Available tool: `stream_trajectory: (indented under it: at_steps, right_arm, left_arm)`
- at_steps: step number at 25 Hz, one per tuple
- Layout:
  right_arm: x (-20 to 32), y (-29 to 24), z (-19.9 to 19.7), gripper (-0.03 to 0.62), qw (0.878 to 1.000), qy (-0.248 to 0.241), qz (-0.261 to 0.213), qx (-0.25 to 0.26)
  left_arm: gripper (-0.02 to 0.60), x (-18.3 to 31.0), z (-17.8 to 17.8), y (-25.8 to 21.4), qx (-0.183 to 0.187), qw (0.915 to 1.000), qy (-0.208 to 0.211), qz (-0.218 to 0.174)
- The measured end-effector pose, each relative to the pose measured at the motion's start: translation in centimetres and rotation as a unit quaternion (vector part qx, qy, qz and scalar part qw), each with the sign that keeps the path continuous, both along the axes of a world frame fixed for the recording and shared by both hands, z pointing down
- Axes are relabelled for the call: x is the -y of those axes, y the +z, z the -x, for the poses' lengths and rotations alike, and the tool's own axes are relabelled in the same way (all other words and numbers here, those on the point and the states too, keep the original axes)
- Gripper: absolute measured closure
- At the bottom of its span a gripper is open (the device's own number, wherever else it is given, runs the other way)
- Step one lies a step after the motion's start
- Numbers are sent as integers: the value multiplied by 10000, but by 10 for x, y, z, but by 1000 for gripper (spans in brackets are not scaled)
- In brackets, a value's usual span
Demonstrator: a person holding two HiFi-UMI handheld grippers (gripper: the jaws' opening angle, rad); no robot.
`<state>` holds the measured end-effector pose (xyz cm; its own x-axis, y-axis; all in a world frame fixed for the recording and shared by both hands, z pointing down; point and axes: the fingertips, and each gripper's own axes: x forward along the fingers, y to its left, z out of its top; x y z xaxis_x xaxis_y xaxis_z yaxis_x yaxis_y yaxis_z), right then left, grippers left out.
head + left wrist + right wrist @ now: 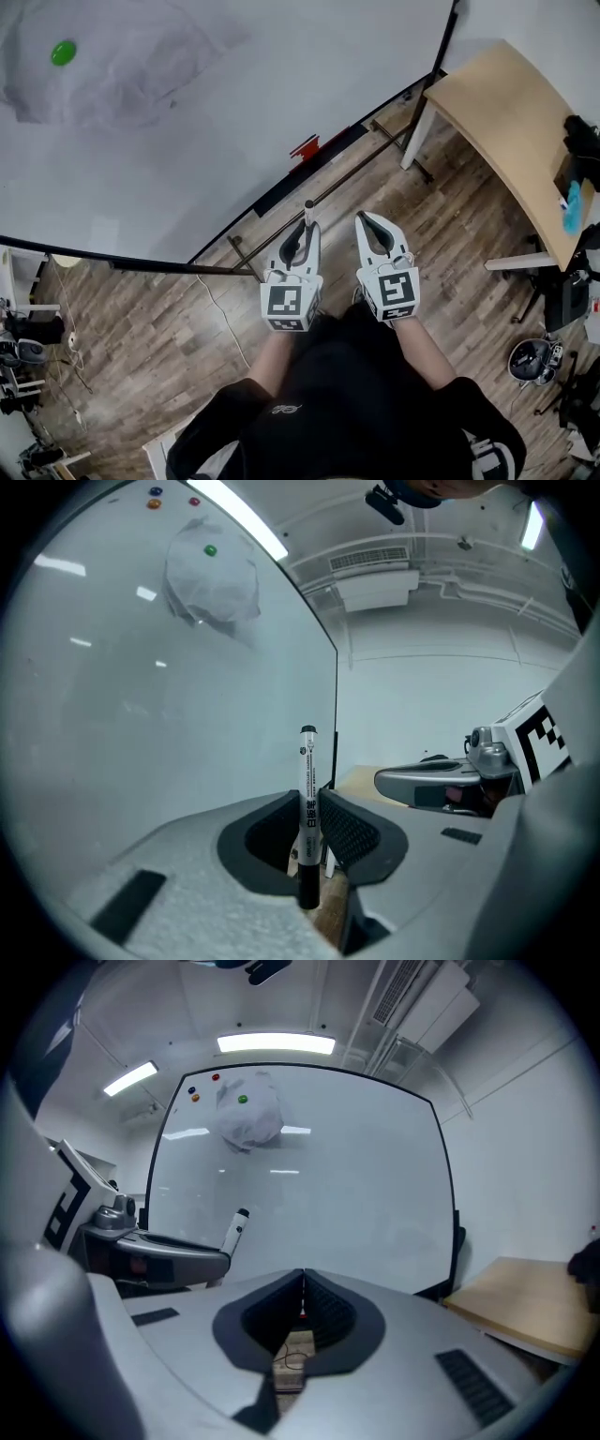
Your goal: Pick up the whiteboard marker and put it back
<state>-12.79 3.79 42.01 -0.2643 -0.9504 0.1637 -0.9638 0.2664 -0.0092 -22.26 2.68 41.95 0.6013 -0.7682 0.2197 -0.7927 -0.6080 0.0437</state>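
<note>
The whiteboard marker [307, 794], white with a black cap and base, stands upright between the pads of my left gripper [309, 819], which is shut on its lower half. In the head view the marker [308, 208] pokes up out of the left gripper [302, 236], in front of the whiteboard [187, 122]. My right gripper [375, 225] is level with it a little to the right, jaws together and empty. The right gripper view shows its own shut jaws [302, 1297], with the marker [234, 1232] to their left, slanting up from the left gripper [159, 1252].
The whiteboard [328, 1176] carries a green magnet [63, 52] and a smudged patch at its top. A red object [305, 147] lies on its tray. A wooden table [516, 122] with a blue item [572, 208] stands at the right. Cables and chairs sit on the wood floor.
</note>
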Motion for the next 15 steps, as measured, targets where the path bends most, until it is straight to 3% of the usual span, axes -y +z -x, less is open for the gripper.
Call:
stream_trajectory:
  at_steps: [9, 15]
  right_arm:
    - [-31, -10, 21, 591, 9981, 579, -111, -184]
    - [-53, 1, 19, 592, 9955, 915, 50, -258]
  left_arm:
    - [514, -21, 17, -13, -263, 9976, 611, -165]
    - [514, -36, 13, 6, -499, 9925, 1117, 34]
